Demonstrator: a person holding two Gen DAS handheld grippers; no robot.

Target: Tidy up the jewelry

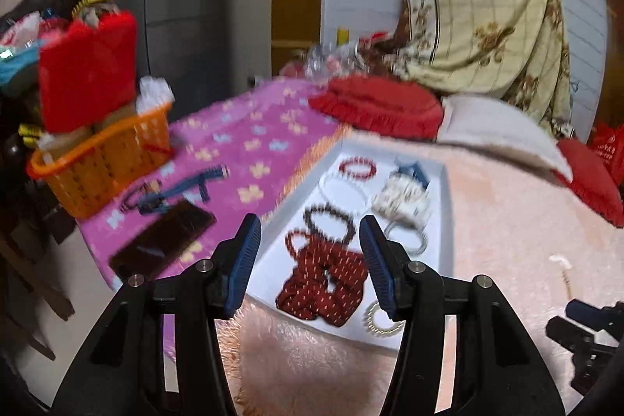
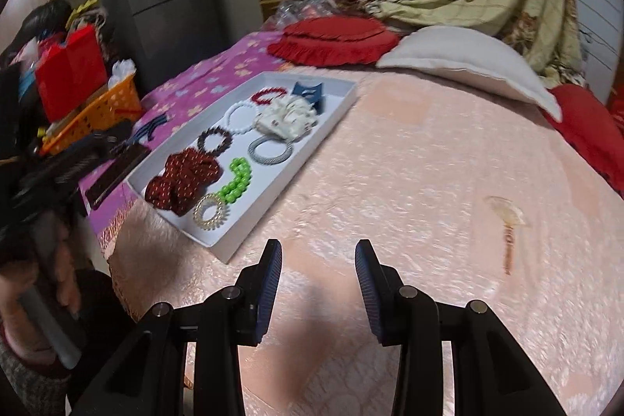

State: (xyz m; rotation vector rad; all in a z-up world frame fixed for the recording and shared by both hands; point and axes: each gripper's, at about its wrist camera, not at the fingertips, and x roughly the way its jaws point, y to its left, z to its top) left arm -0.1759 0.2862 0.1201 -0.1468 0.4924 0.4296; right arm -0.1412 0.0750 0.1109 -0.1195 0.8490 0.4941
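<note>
A white tray (image 2: pixel 335 115) lies on the pink bedspread and holds a dark red scrunchie (image 2: pixel 183 178), a green bead bracelet (image 2: pixel 236 182), a gold coil tie (image 2: pixel 210 211), a grey coil tie (image 2: pixel 269 151), a white scrunchie (image 2: pixel 286 117), a blue clip (image 2: pixel 308 92) and several bead bracelets. In the left wrist view the tray (image 1: pixel 273 256) lies just ahead, and my left gripper (image 1: pixel 310 232) is open above the red scrunchie (image 1: pixel 323 279). My right gripper (image 2: pixel 318 252) is open and empty over bare bedspread, right of the tray. A pale hair comb (image 2: pixel 507 215) lies alone to the right.
An orange basket (image 1: pixel 101 162) with a red box stands at the left on the purple blanket (image 1: pixel 249 143), beside a dark comb (image 1: pixel 163 240) and blue clip (image 1: pixel 187 186). Red cushions (image 2: pixel 331 41) and a white pillow (image 2: pixel 468 61) lie behind the tray.
</note>
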